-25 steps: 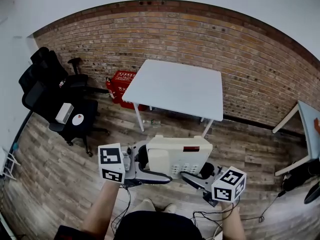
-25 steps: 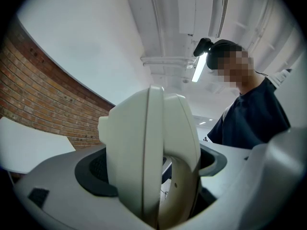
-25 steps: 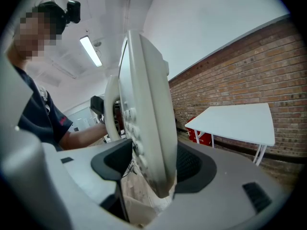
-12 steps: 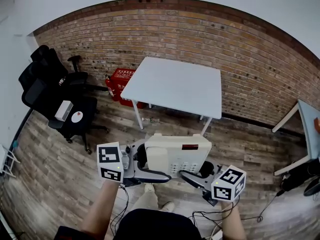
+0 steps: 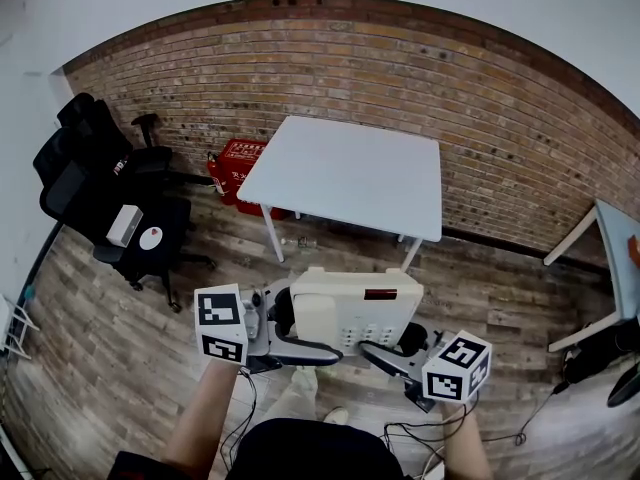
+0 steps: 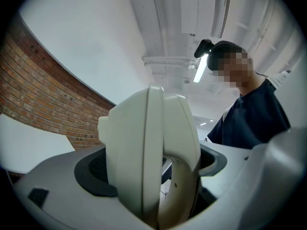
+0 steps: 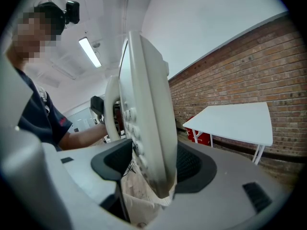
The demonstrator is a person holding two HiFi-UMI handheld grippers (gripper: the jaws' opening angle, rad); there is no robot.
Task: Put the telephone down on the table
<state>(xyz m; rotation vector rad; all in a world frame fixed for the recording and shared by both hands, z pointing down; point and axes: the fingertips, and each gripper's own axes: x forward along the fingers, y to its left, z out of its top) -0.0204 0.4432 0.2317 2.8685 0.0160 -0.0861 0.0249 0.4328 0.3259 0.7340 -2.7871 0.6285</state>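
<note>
Telephone (image 5: 355,308) is up in the air in front of the person, carried between both grippers over the wood floor, nowhere near set down. The white table (image 5: 345,173) is ahead and well apart from it, top bare.

Left gripper (image 5: 305,328): jaws spread wide, clamped on the phone's left end, handset and base edge both between the pads (image 6: 148,162). Right gripper (image 5: 395,346): jaws closed on the right edge of the base, keypad side against one pad (image 7: 146,128).

Risks, as I judge it:
- only the two ends are pinched, so if one side eases off the phone pivots and drops to the floor
- handset could pop off the cradle if the left grip shifts
- loose cables (image 5: 420,433) on the floor by the person's feet could snag a step on the way over
- landing it too near the table edge could tip it off

Containers: red crate (image 5: 240,163) on the floor by the table's left legs, contents can't be made out
</note>
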